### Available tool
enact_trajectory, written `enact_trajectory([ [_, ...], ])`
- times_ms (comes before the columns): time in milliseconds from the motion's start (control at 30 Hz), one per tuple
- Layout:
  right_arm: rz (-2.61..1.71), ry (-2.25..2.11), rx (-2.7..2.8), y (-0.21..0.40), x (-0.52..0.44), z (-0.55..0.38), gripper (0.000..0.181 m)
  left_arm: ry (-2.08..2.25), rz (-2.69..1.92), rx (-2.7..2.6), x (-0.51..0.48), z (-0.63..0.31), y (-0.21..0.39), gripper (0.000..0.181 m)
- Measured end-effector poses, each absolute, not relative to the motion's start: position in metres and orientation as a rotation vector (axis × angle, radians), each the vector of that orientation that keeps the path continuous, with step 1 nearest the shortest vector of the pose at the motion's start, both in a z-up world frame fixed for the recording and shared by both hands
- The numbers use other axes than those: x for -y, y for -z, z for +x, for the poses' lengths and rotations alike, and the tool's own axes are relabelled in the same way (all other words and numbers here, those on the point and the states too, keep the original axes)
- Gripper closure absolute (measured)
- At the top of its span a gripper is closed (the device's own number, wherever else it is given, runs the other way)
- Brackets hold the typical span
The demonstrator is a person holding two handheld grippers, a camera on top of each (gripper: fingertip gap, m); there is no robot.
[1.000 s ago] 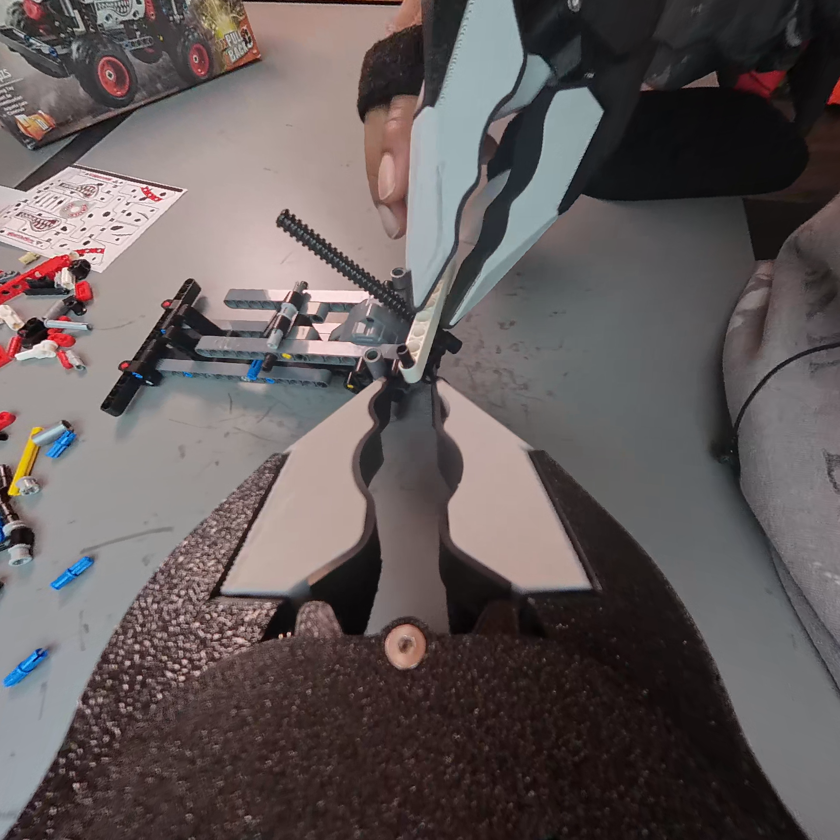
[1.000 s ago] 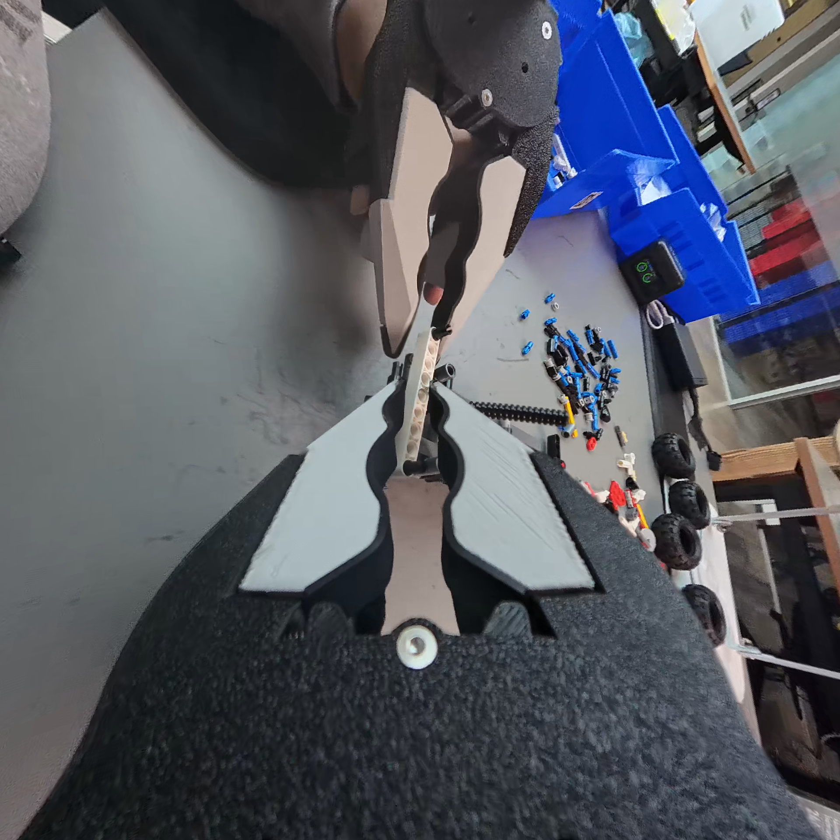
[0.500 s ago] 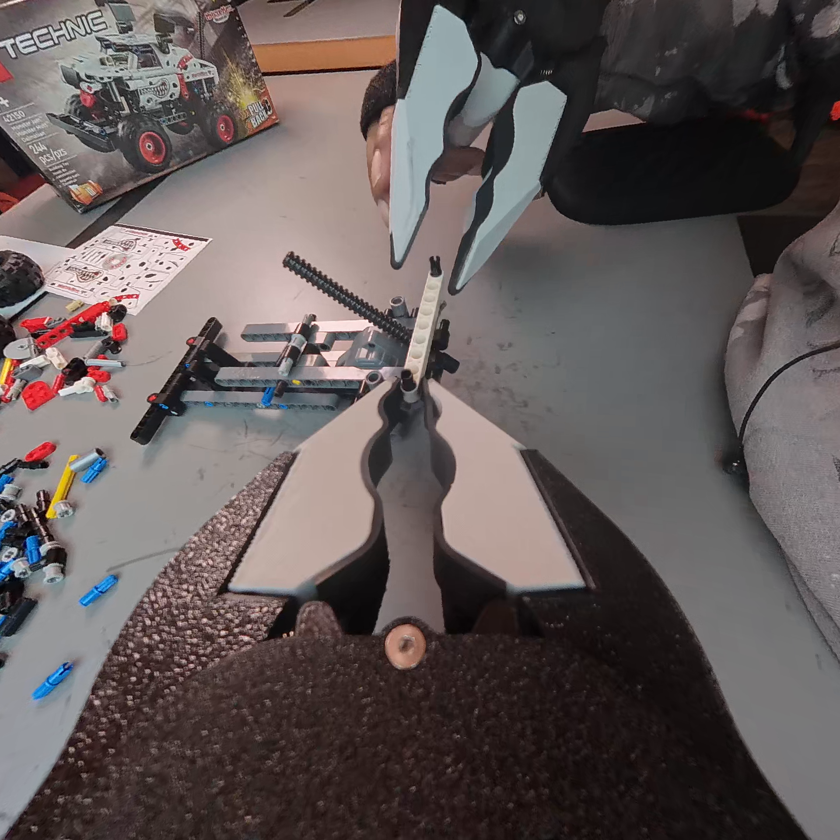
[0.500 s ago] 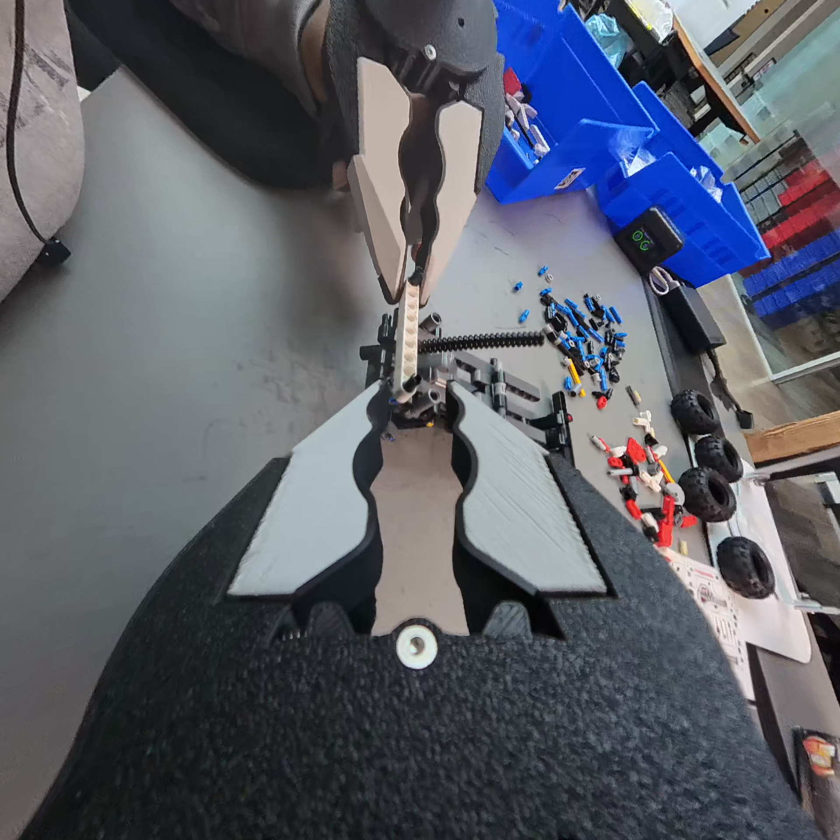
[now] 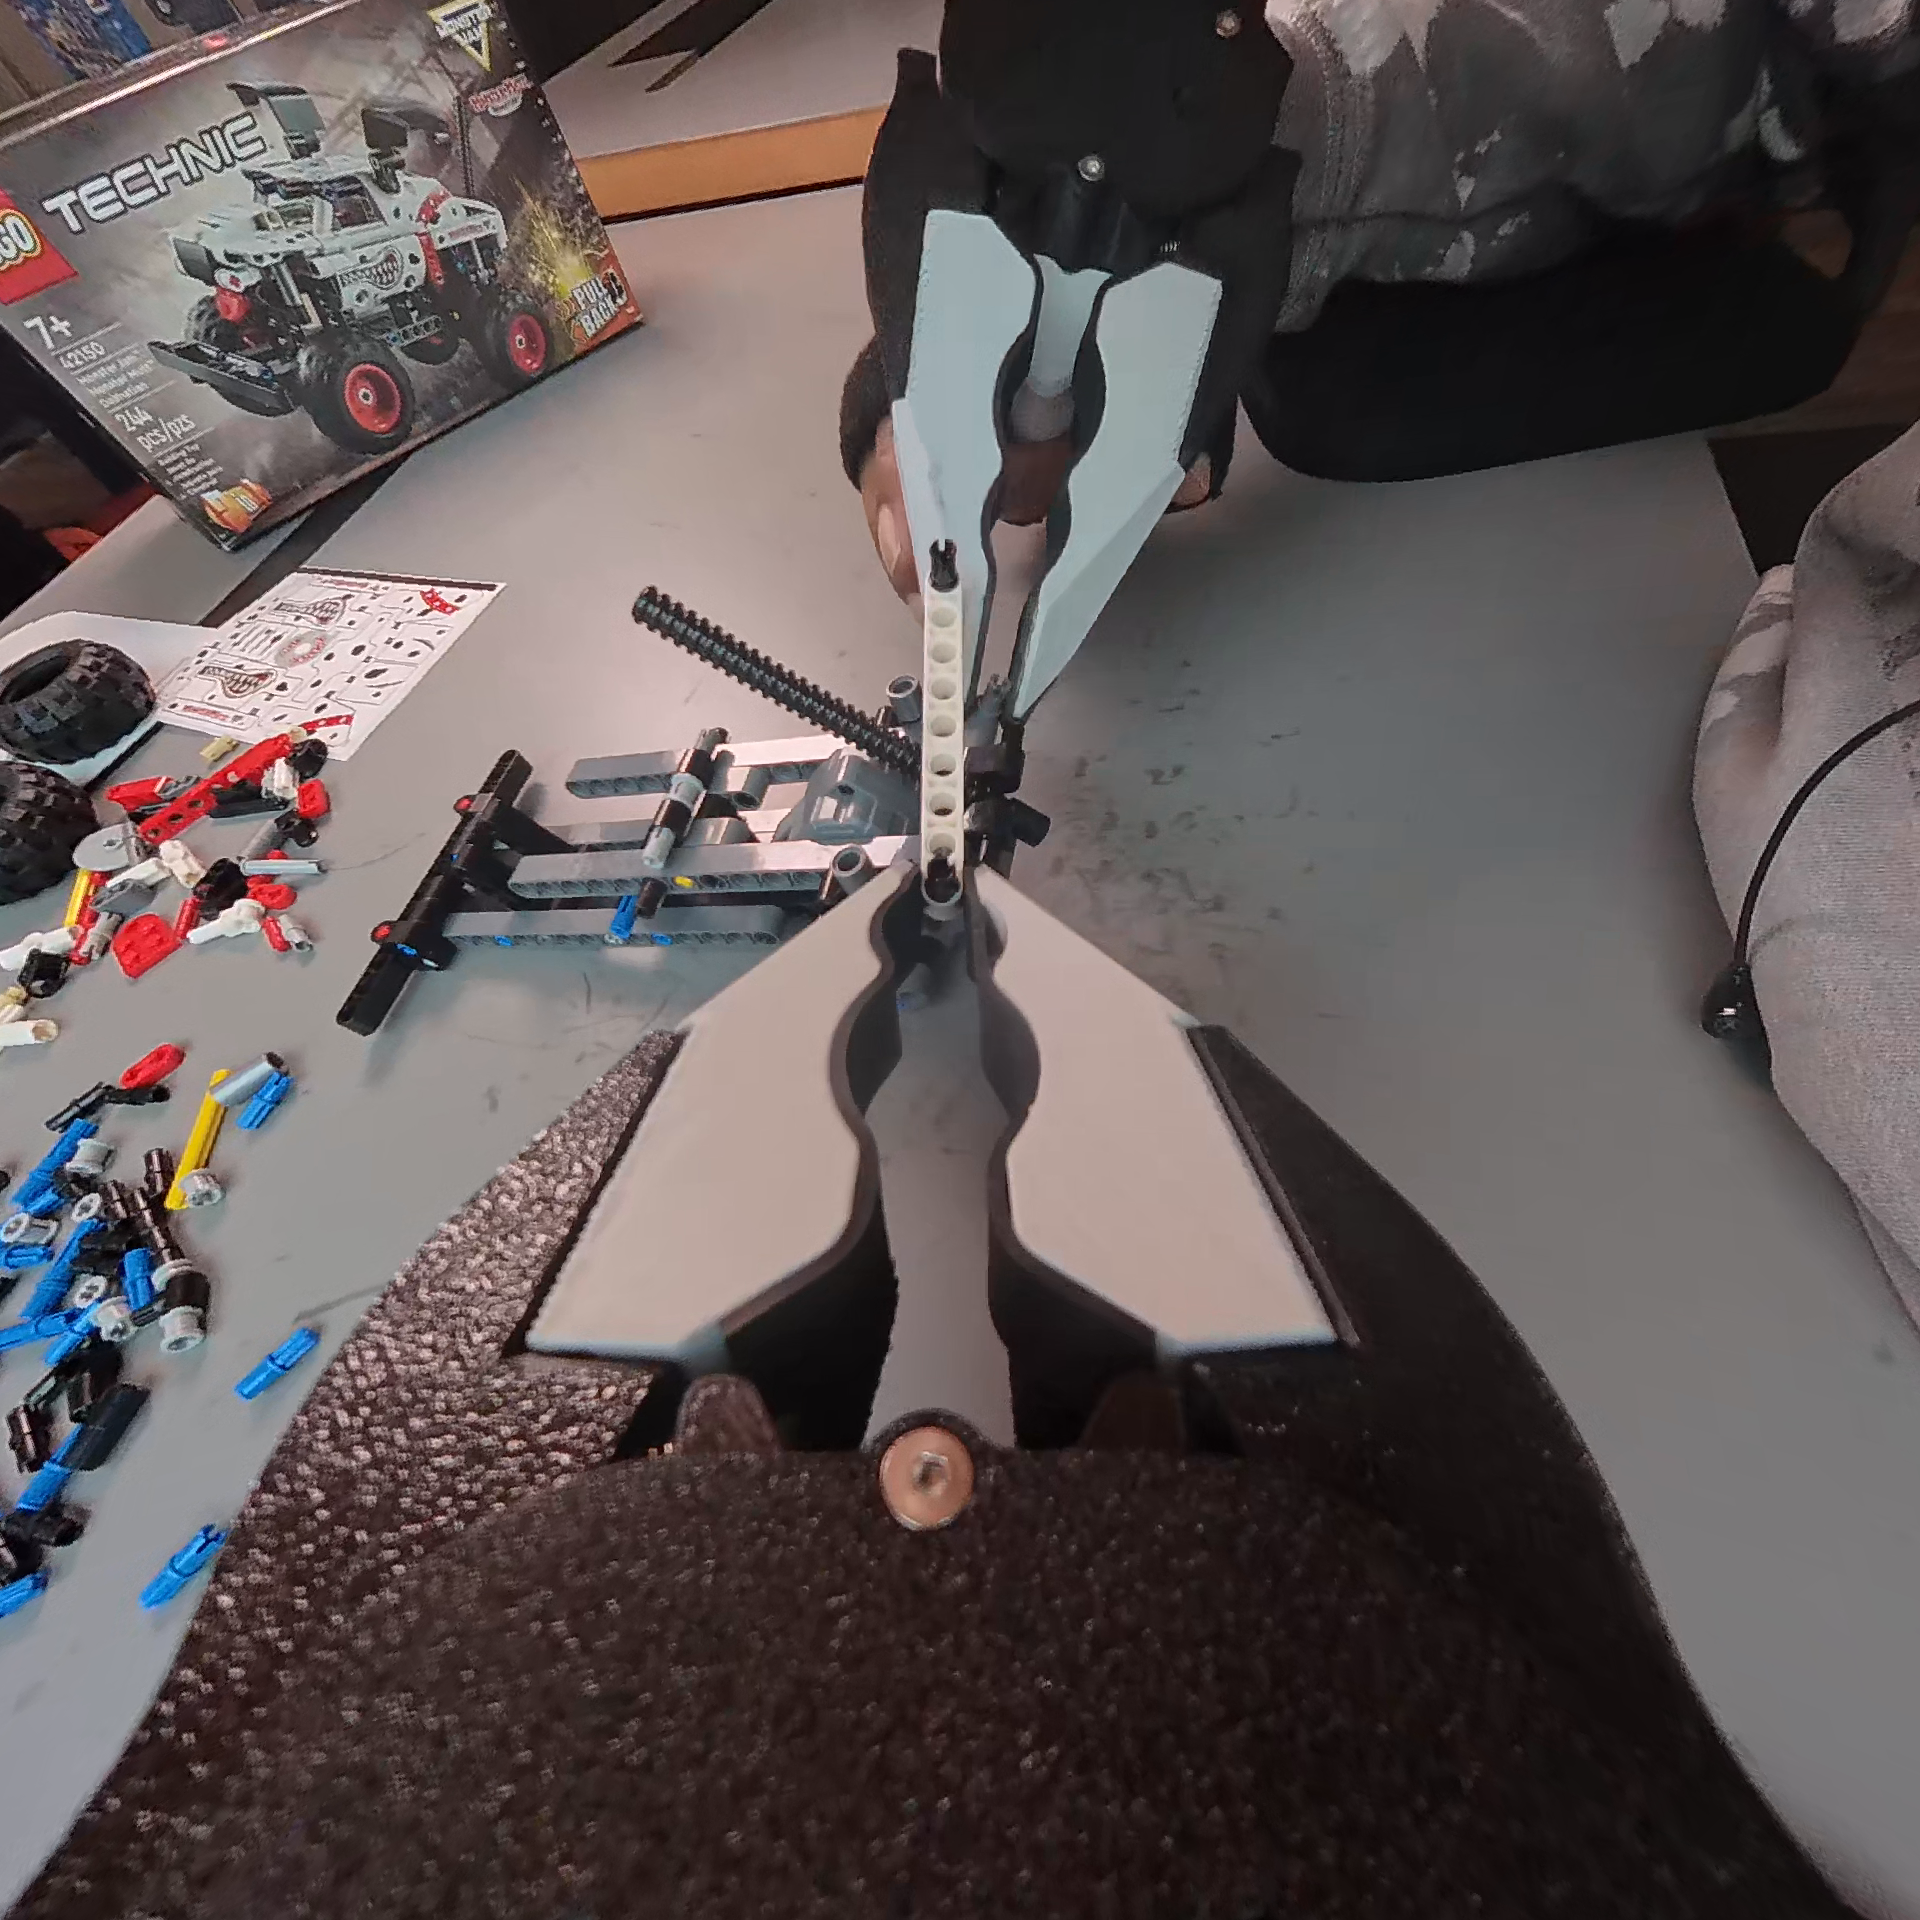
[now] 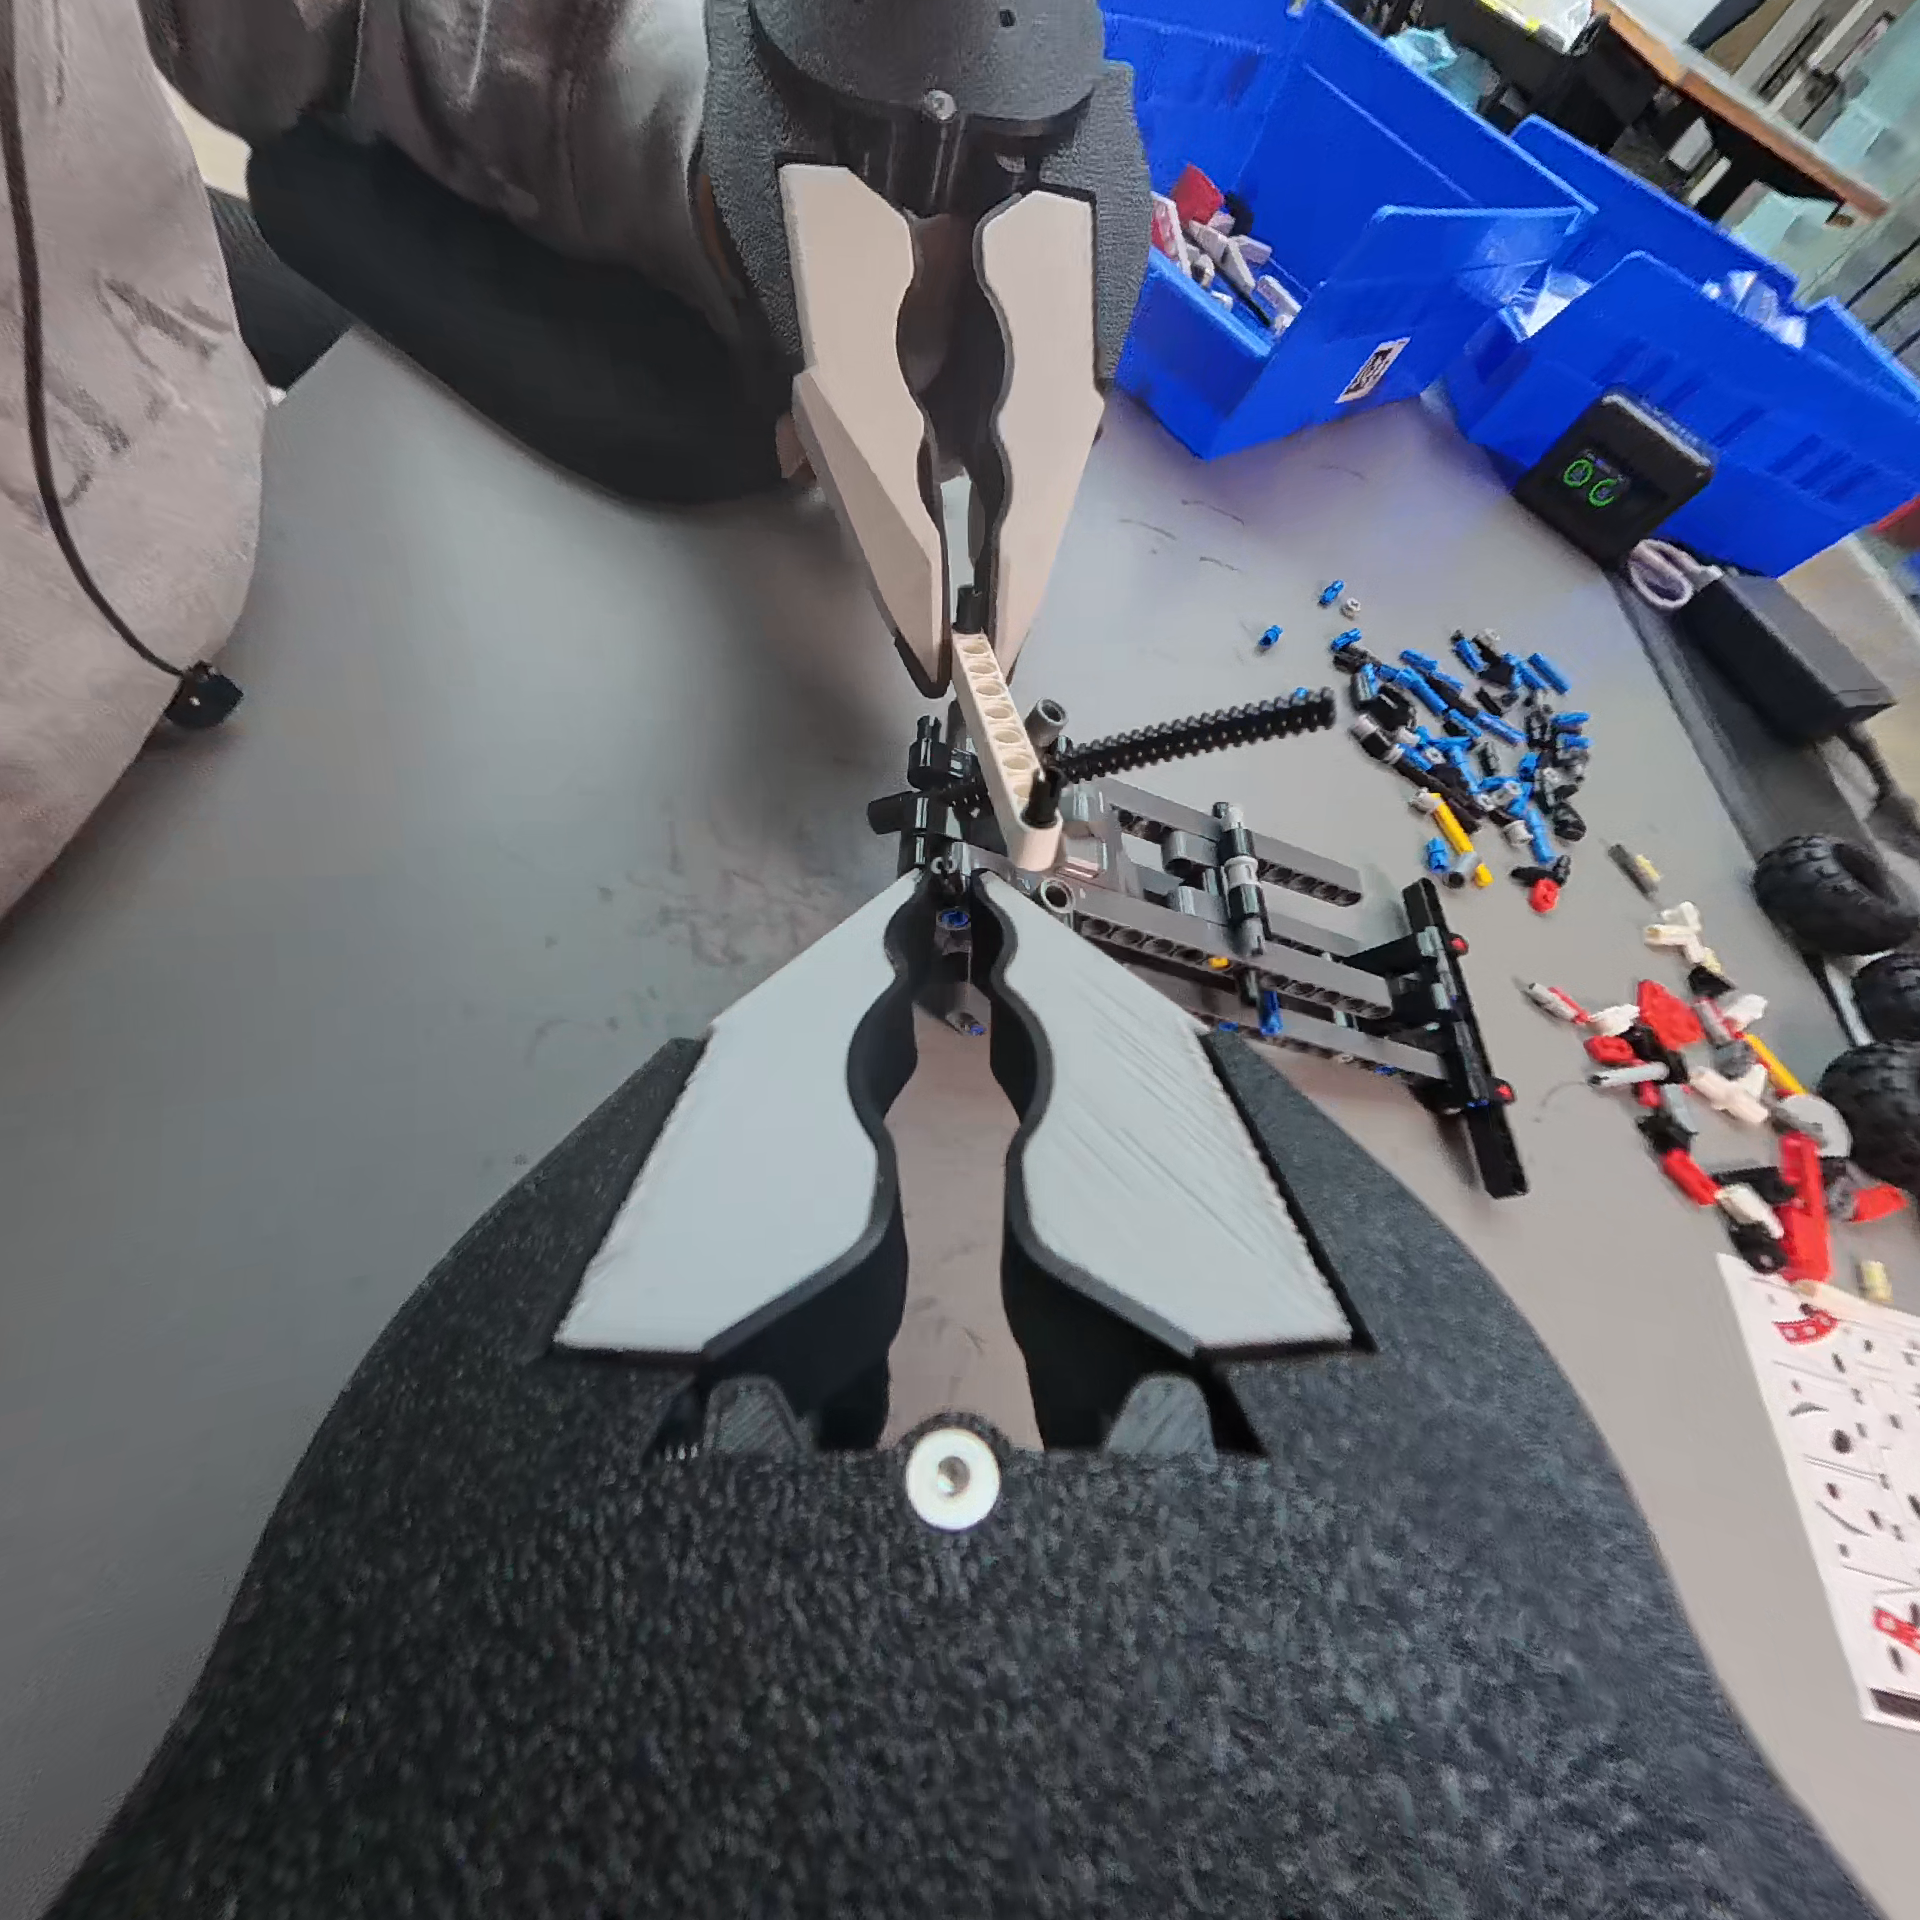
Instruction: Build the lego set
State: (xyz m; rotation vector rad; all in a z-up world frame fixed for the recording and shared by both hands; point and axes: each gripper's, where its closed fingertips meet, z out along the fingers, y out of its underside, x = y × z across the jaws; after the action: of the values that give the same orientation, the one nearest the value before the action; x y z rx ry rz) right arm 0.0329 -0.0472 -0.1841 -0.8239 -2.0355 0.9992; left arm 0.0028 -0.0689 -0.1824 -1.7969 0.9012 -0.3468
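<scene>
My right gripper (image 6: pixel 951 888) has left the beam (image 6: pixel 997 717) and now clamps the chassis (image 6: pixel 1299 935) end, so my left gripper (image 5: pixel 940 899), still pinching the beam, can seat it.

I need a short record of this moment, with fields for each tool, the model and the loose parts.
left tool: shut on one end of the white beam
right tool: shut on the near end of the chassis
chassis: partly built, lying flat on the table
loose pins: piled beside the chassis
tyres: not mounted, near the table edge
</scene>
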Motion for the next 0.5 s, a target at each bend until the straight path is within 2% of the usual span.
enact_trajectory([
  [167, -1.062, -1.206, 2.044, 0.1836, 0.0468, 0.0327, 0.177, 0.342, -1.793, -0.908, 0.0691, 0.0029, 0.1826, 0.173],
  [500, -0.960, -1.100, 2.059, 0.1841, 0.0468, 0.0318, 0.176, 0.349, -1.797, -0.916, 0.0697, 0.0028, 0.1825, 0.173],
])
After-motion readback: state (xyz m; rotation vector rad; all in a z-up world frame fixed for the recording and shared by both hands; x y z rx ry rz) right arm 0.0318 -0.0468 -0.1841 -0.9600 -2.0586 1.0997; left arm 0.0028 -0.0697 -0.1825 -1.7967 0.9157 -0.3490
